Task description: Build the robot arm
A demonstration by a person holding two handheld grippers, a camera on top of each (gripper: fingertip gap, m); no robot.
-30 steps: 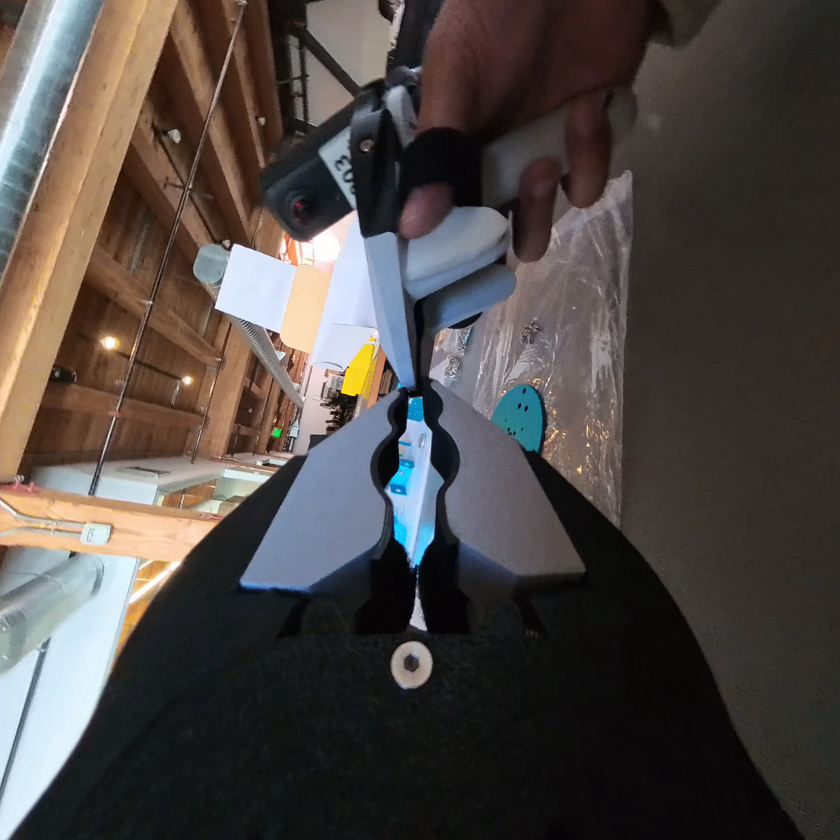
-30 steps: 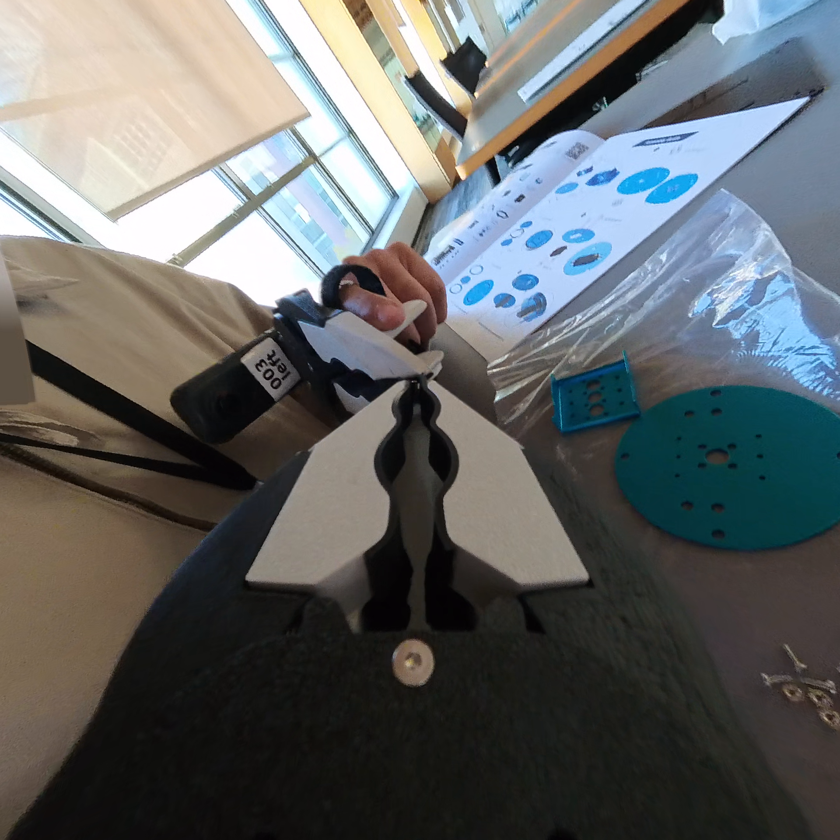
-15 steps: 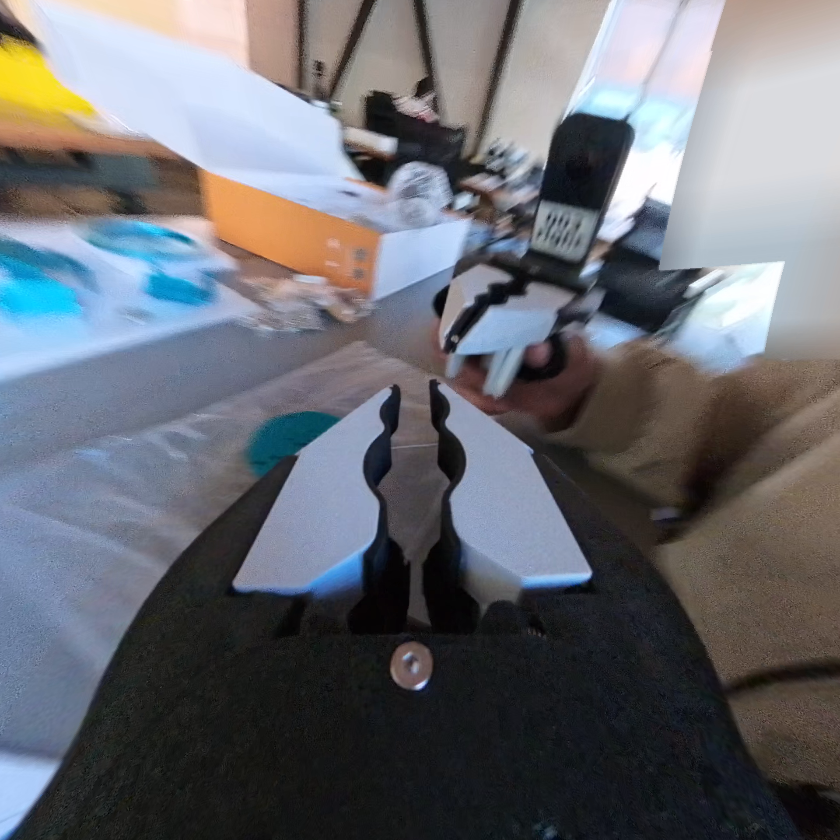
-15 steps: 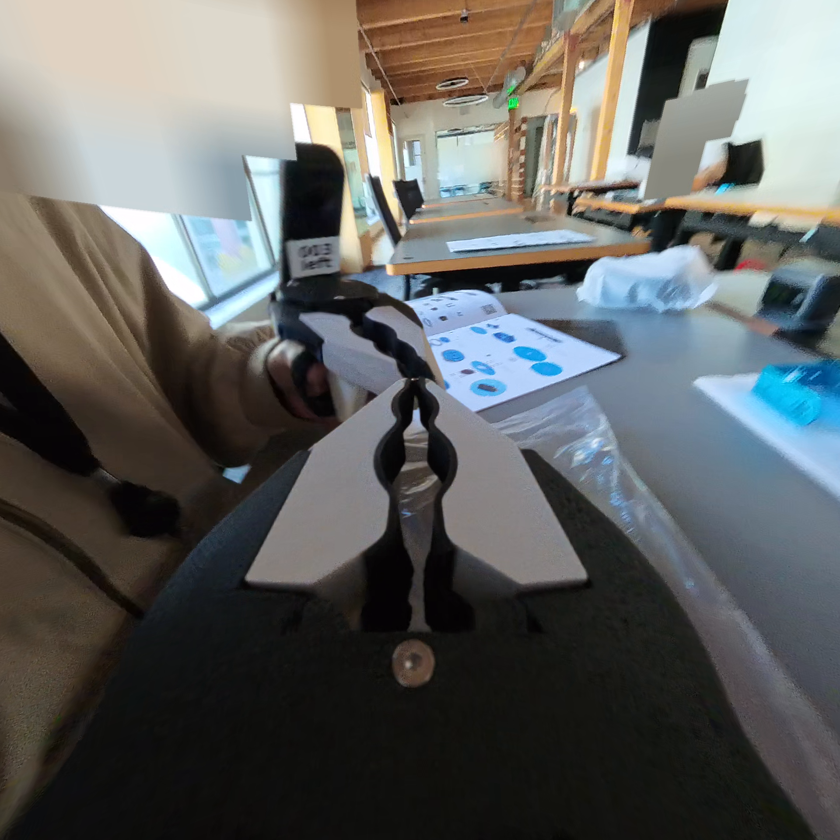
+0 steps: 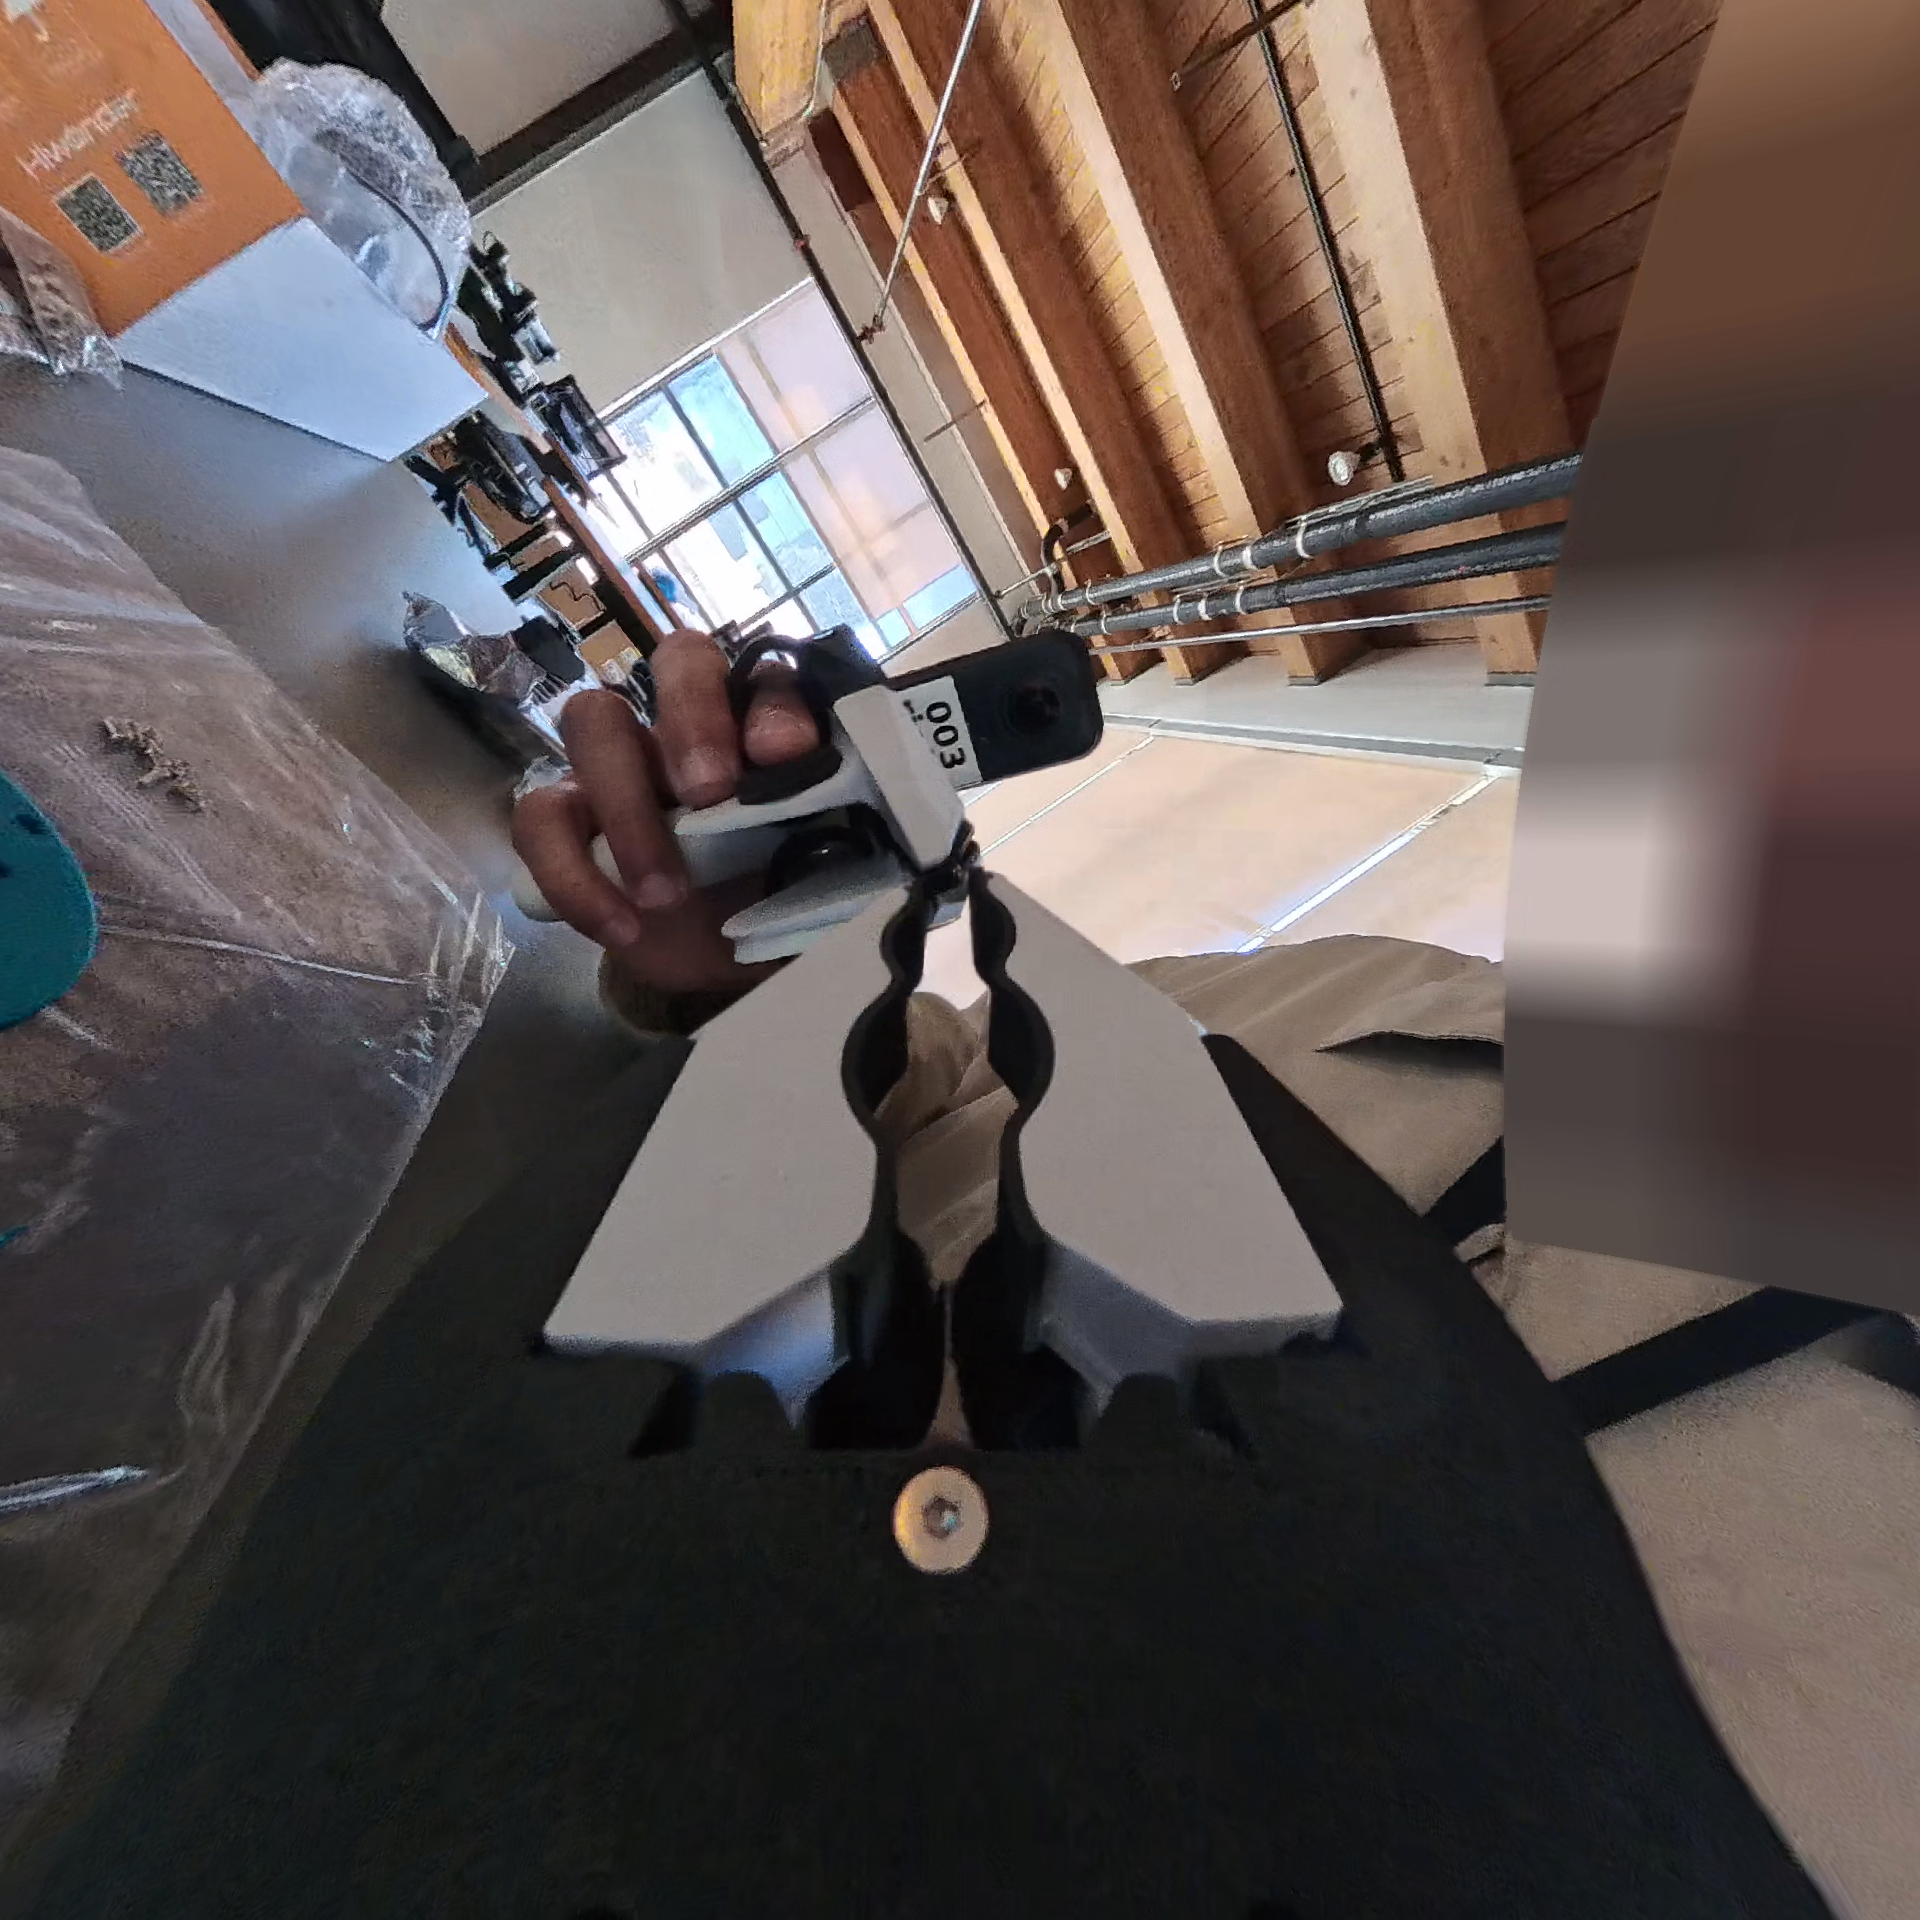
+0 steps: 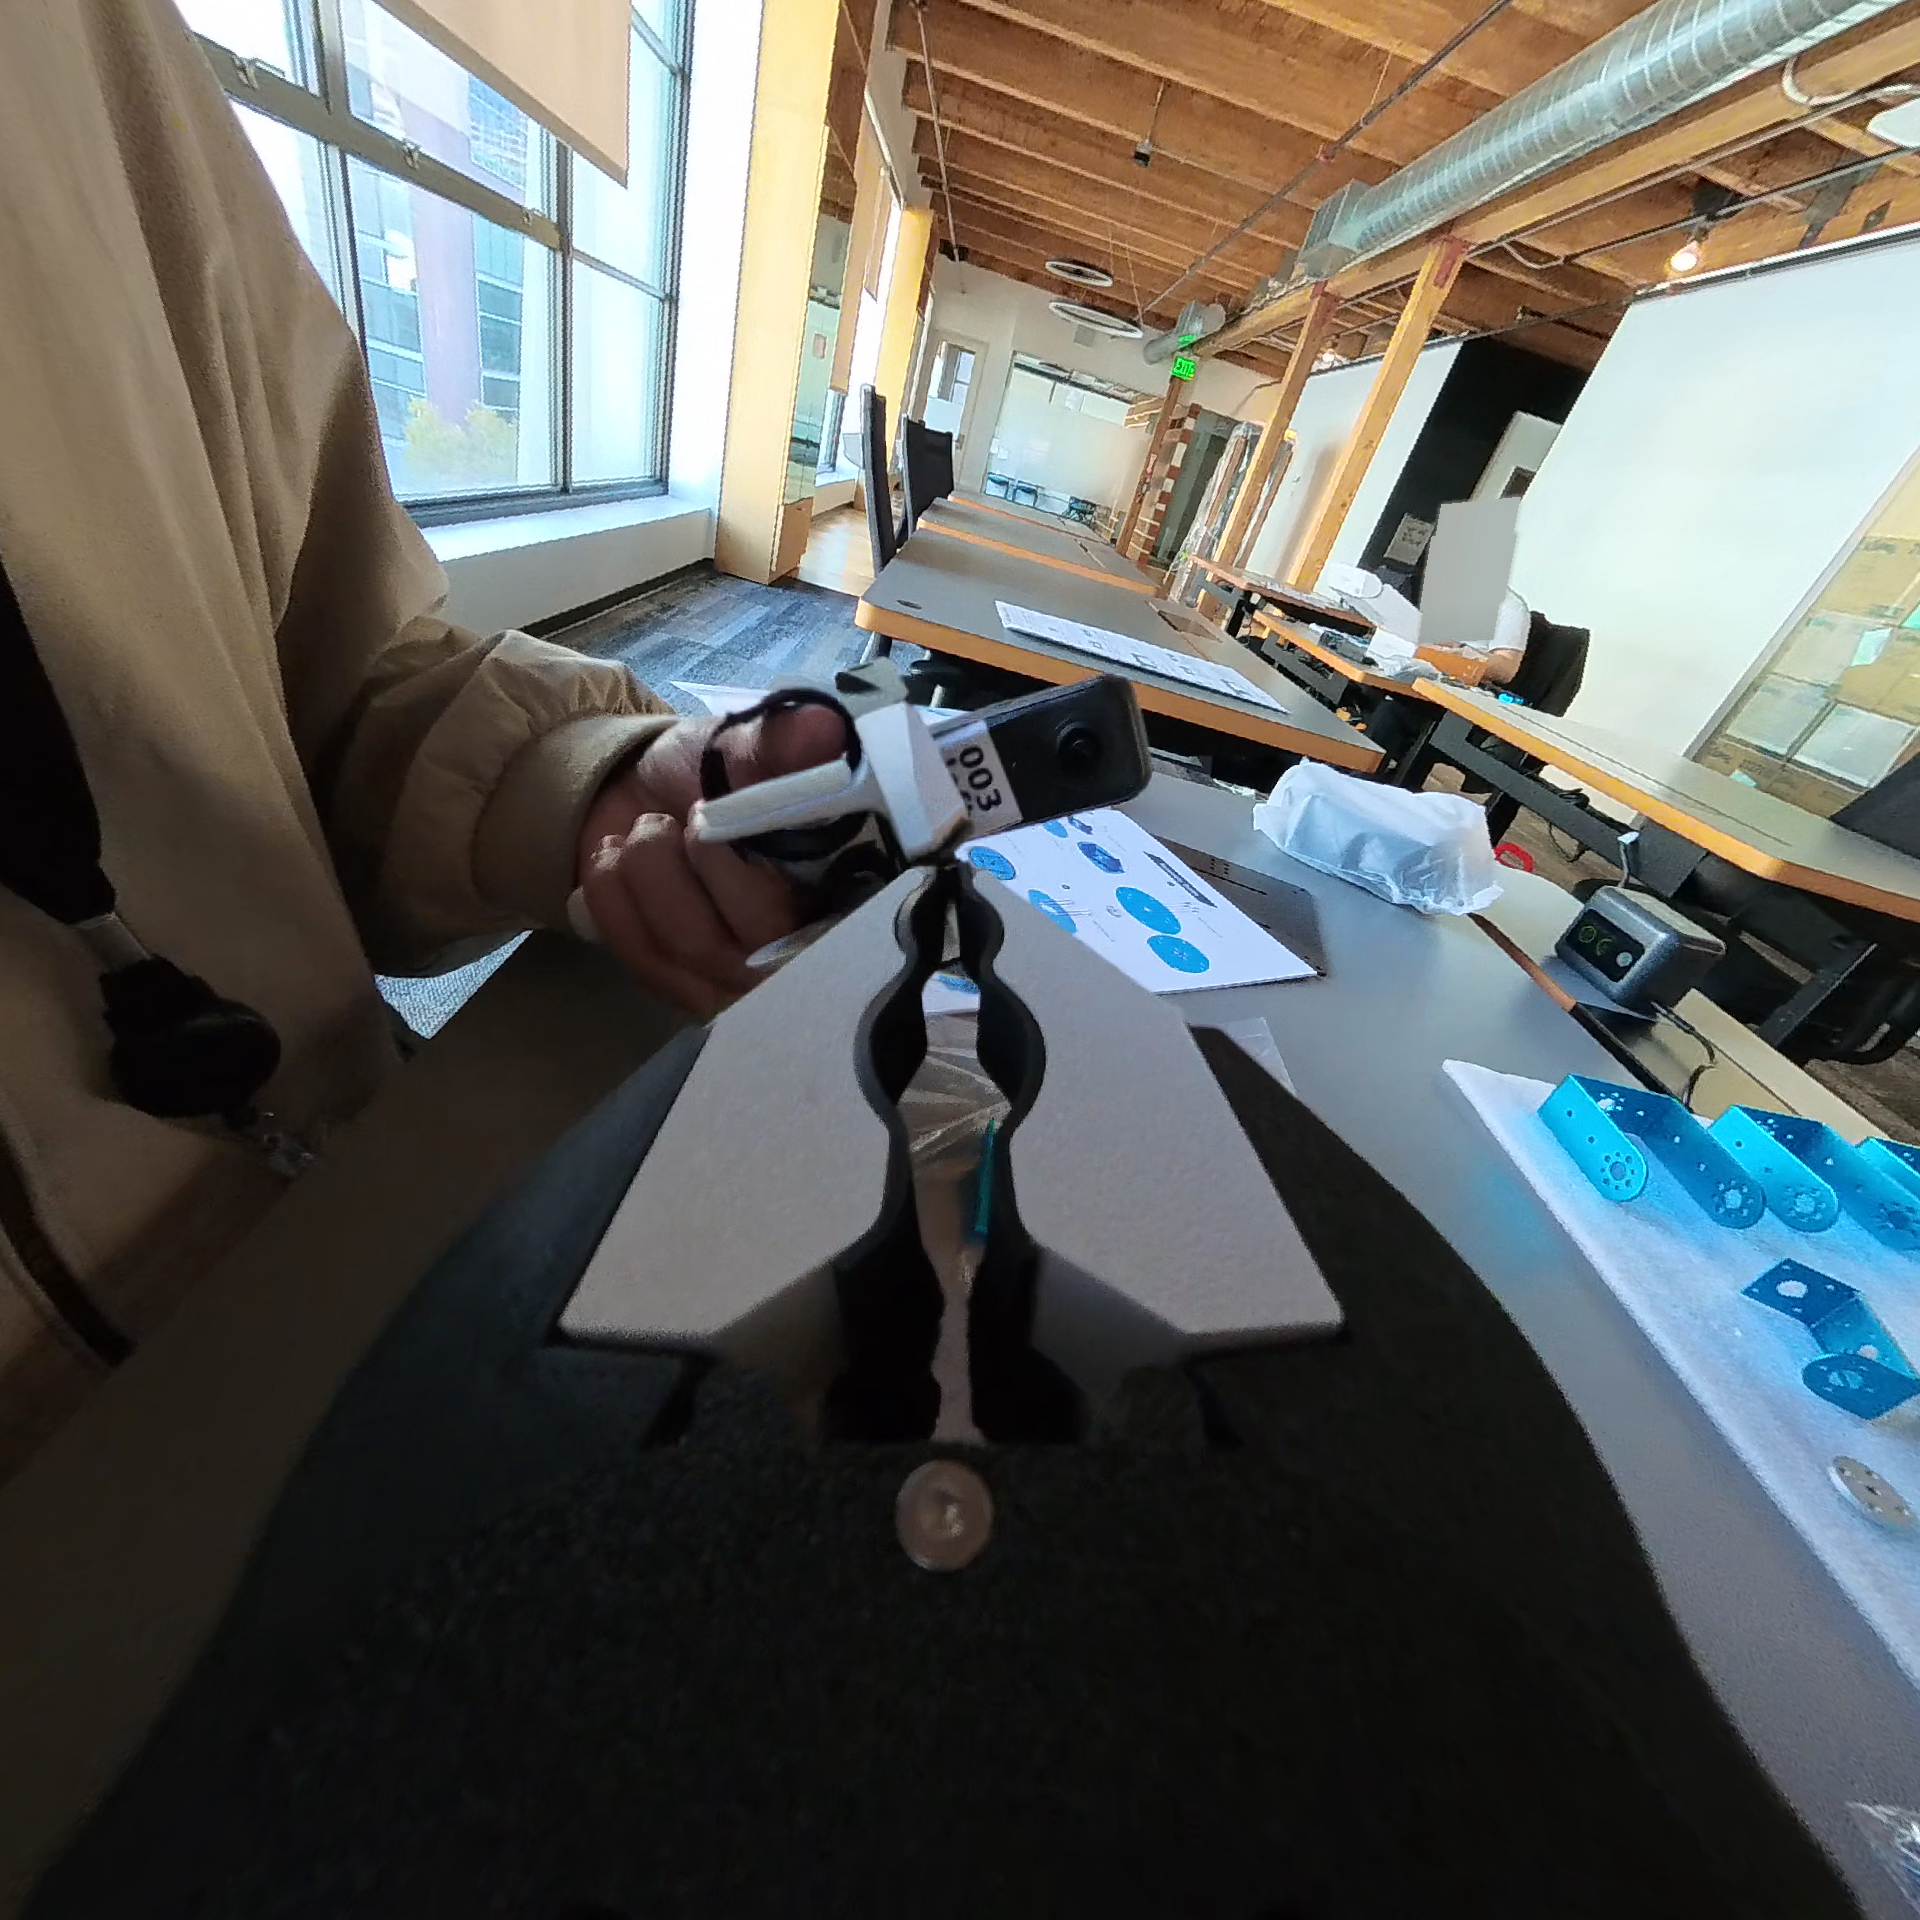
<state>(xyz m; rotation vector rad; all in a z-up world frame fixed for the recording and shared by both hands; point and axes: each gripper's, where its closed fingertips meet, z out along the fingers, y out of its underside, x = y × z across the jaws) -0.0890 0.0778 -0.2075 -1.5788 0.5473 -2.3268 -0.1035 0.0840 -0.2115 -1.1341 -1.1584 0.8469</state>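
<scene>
Both grippers are held tip to tip above the table, each blocking the other's path ahead.

The way forward of the left gripper is closed by the right gripper and the hand holding it; open air is seen above and to the right of them, and a clear plastic bag is spread over the grey table to the left. Ahead of the right gripper, the left gripper stands in the way. To its right, the tabletop is taken up by a printed sheet, a white foam pad carrying blue brackets, and a wrapped white bundle; a bare grey strip is left between sheet and pad.
</scene>
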